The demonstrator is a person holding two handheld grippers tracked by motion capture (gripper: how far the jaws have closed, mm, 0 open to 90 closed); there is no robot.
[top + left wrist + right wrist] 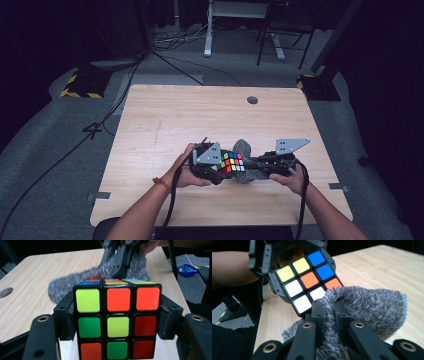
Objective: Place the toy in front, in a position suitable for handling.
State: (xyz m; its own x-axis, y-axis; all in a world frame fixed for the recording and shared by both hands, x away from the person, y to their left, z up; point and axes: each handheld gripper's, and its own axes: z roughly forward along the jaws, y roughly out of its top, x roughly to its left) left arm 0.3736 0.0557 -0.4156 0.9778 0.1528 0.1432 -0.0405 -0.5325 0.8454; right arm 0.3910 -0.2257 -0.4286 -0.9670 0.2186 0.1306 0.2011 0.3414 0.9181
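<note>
Left tongs (117, 322) pinching cube (117, 322); right tongs (329, 315) clamping grey cloth (367, 307), seemingly against cube.

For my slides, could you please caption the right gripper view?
Right gripper pinching a grey cloth against the cube.

Dim surroundings, bright table, slight blur

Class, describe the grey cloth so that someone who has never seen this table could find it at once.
Start at the wooden table and go to its near edge, where two hands meet. The right gripper is shut on the cloth, which touches the cube in the left gripper. It is the one fuzzy, floppy grey thing there.
</note>
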